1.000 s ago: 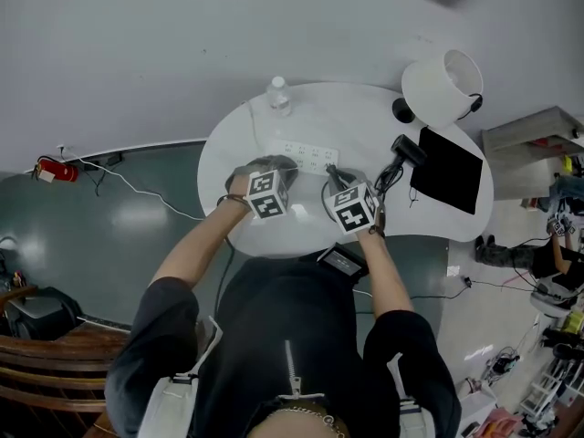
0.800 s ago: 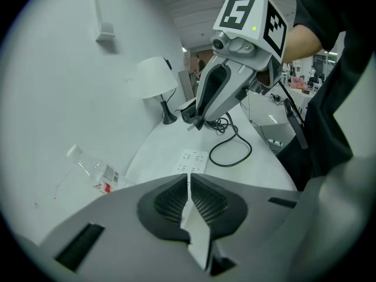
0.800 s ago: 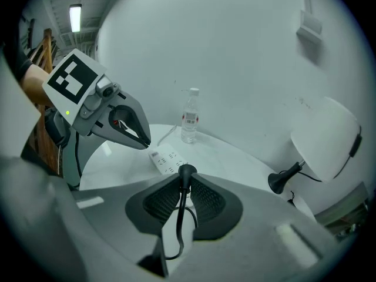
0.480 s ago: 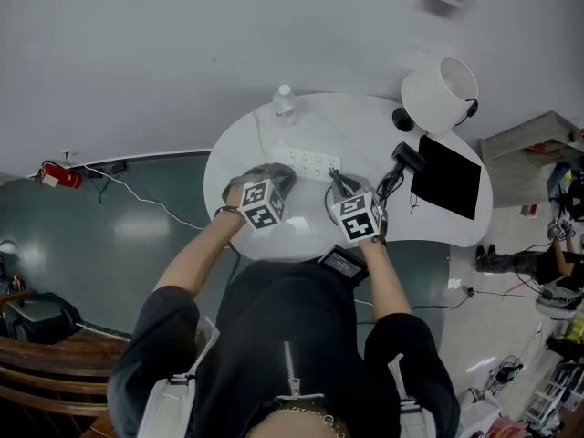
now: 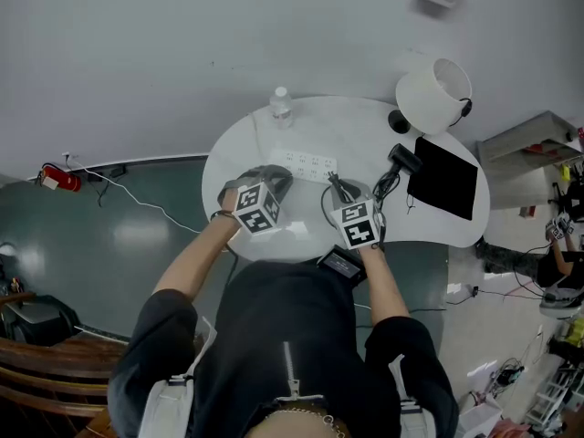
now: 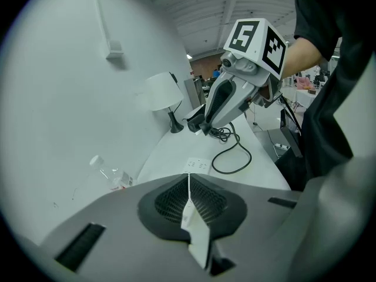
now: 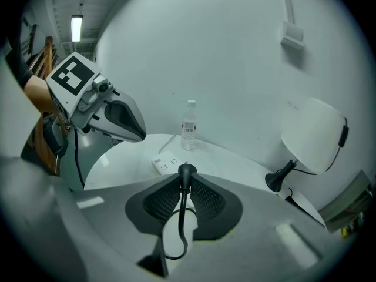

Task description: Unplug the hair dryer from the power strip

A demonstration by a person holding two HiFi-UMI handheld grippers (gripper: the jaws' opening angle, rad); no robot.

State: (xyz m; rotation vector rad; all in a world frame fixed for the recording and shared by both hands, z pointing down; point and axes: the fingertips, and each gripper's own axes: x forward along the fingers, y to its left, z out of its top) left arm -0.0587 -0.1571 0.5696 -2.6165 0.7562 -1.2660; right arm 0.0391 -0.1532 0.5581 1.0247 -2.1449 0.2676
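Hidden or unclear: the prongs of the black plug [image 7: 186, 170] are covered by the pads of the right gripper [image 7: 186, 176]. In the left gripper view, that gripper's own body cuts off the near end of the white power strip [image 6: 197, 165], and the right gripper overlaps part of the hair dryer [image 5: 402, 158]. In the head view the jaw tips are too small to read.

Position: the hair dryer lies on the white table [image 5: 274, 245] to the right of the strip, near the foot of the lamp [image 5: 434, 89] and beside a black pad [image 5: 443, 179], apart from both grippers. Its cord [image 6: 234, 155] runs in a loop across the table towards the right gripper. The plug sits at the tips of the right jaws, near the strip's right end and seemingly raised off it; whether they touch cannot be made out. A water bottle [image 7: 188, 126] stands beyond the strip.

Jaws: the right jaws pinch the plug, with the cord trailing back between the pads. The jaws of the left gripper [image 6: 189, 178] are pressed together with nothing between them, their tips over the strip's near end.
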